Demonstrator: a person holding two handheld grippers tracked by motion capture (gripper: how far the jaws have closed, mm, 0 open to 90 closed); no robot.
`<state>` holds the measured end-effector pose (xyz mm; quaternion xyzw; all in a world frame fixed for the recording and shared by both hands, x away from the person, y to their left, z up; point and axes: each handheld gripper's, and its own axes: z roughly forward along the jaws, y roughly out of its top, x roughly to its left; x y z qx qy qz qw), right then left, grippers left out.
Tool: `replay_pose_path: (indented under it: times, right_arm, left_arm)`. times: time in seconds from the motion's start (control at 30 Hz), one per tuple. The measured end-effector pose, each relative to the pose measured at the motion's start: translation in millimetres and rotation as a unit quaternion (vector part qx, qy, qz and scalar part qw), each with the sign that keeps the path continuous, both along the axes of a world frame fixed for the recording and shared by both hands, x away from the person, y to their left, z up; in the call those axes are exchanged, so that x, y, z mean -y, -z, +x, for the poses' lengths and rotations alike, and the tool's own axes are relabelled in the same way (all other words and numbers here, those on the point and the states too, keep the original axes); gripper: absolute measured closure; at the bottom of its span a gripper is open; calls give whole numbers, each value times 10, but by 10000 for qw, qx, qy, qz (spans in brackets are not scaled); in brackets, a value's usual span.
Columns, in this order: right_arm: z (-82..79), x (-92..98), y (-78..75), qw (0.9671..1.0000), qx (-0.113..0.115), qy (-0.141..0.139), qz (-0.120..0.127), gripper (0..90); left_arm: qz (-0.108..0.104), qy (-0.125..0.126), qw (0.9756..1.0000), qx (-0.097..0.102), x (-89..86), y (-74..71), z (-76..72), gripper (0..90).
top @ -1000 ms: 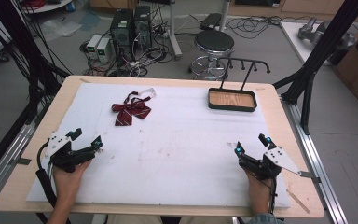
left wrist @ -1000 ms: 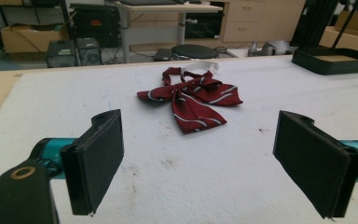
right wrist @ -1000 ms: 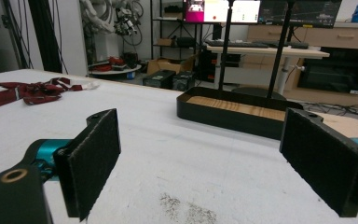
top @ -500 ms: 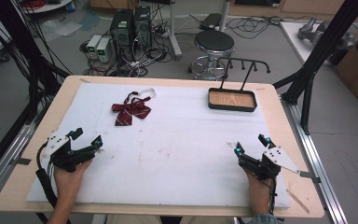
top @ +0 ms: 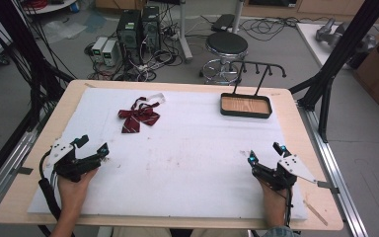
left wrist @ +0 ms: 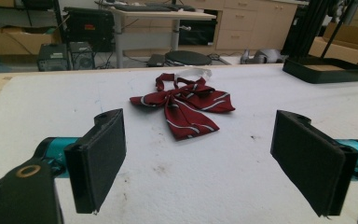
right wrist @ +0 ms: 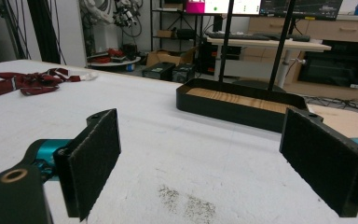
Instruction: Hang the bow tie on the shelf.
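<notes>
A dark red striped bow tie [top: 138, 117] with a white strap lies on the white mat at the back left; it is also ahead of the left gripper's jaws as the bow tie [left wrist: 186, 106]. A black tray with a wooden base and a hook rack [top: 245, 105] stands at the back right, seen closer as the tray [right wrist: 242, 106]. My left gripper [top: 93, 144] rests near the front left, open and holding nothing. My right gripper [top: 266, 153] rests near the front right, open and holding nothing.
The white mat [top: 187, 153] covers most of the wooden table [top: 44, 128]. Beyond the far edge stand a round stool [top: 226, 47], computer cases [top: 138, 27] and cables on the floor. Black frame posts [top: 343, 44] rise at the right.
</notes>
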<state>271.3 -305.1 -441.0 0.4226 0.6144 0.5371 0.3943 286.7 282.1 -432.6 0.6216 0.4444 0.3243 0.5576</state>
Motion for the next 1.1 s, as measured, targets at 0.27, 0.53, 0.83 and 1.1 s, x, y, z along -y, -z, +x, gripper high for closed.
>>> replay_pose_path:
  times: [0.27,0.53,0.83,1.1]
  right_arm:
    - [-2,-2,2,10000,-46,-2,-13,116]
    - [2,2,7,10000,-83,15,15,116]
    - [5,9,15,9999,-135,-4,31,116]
    - [12,9,16,9999,-109,-39,19,116]
  left_arm:
    - [143,-200,9996,166,0,-18,63,183]
    - [323,-302,9990,115,87,-100,358,234]
    - [523,-203,9980,-300,361,-82,981,231]
    - [595,-125,9959,-669,579,-99,1525,240]
